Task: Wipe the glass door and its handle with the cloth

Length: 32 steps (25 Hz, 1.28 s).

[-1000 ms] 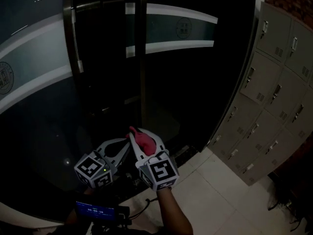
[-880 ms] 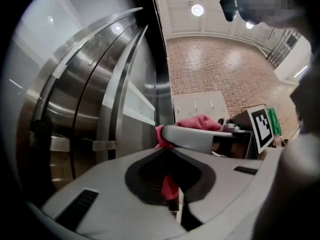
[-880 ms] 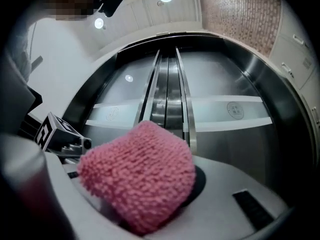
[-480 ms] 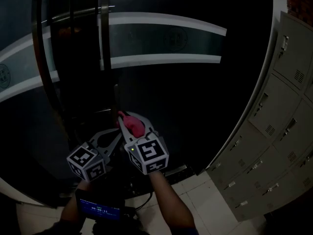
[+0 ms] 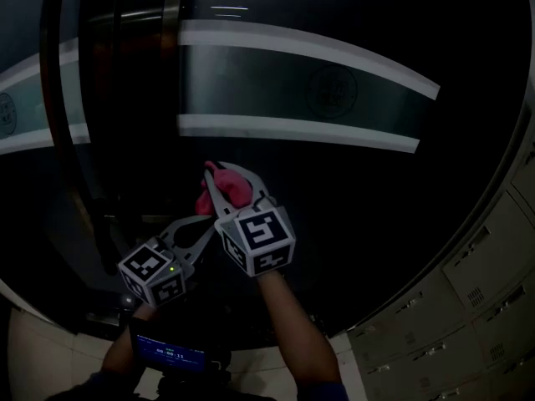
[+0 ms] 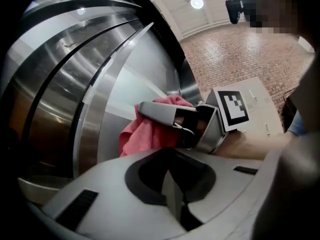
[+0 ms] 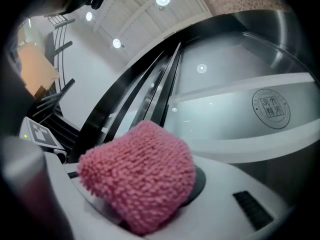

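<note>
At the left, a vertical metal bar, taken to be the handle (image 5: pixel 171 40), is seen on the glass door (image 5: pixel 359 190). Below it the left gripper (image 5: pixel 201 226) is held low, jaws pressed together on nothing, apparently to leave the wiping to the other. Just beside it, the right gripper (image 5: pixel 227 174) is clamped on the pink cloth (image 5: pixel 234 192), whose bunched end is pushed beyond the jaws so that fabric, not metal, meets the glass. Contact cannot be confirmed.
</note>
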Motion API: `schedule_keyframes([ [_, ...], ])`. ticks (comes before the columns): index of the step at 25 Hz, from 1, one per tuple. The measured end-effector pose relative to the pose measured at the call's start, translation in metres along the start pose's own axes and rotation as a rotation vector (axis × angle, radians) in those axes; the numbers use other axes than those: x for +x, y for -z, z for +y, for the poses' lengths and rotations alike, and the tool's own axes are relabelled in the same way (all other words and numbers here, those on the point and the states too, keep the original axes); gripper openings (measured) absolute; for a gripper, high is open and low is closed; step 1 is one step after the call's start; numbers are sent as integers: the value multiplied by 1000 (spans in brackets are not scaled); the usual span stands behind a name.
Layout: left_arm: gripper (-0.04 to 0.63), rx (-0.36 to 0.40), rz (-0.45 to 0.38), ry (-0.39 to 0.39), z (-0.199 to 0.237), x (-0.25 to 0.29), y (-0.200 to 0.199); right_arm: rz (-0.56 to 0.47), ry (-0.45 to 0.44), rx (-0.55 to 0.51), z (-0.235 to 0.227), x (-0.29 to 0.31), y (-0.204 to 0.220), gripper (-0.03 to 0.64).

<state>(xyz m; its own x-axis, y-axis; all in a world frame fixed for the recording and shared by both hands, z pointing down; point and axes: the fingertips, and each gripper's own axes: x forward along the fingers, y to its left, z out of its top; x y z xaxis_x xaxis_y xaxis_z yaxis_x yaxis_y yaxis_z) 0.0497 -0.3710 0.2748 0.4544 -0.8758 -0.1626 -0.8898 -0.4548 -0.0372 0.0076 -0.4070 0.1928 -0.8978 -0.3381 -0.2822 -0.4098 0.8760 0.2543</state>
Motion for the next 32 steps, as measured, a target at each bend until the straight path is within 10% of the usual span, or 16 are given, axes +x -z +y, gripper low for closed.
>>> schedule_keyframes([
  [12, 11, 38, 3, -191, -14, 140, 29, -95, -116, 35, -147, -44, 7, 57],
  [25, 11, 13, 50, -28, -103, 330, 72, -84, 199, 50, -409, -212, 38, 57],
  [32, 11, 9, 63, 37, -124, 376, 80, -60, 220, -25, -441, -236, 43, 57],
])
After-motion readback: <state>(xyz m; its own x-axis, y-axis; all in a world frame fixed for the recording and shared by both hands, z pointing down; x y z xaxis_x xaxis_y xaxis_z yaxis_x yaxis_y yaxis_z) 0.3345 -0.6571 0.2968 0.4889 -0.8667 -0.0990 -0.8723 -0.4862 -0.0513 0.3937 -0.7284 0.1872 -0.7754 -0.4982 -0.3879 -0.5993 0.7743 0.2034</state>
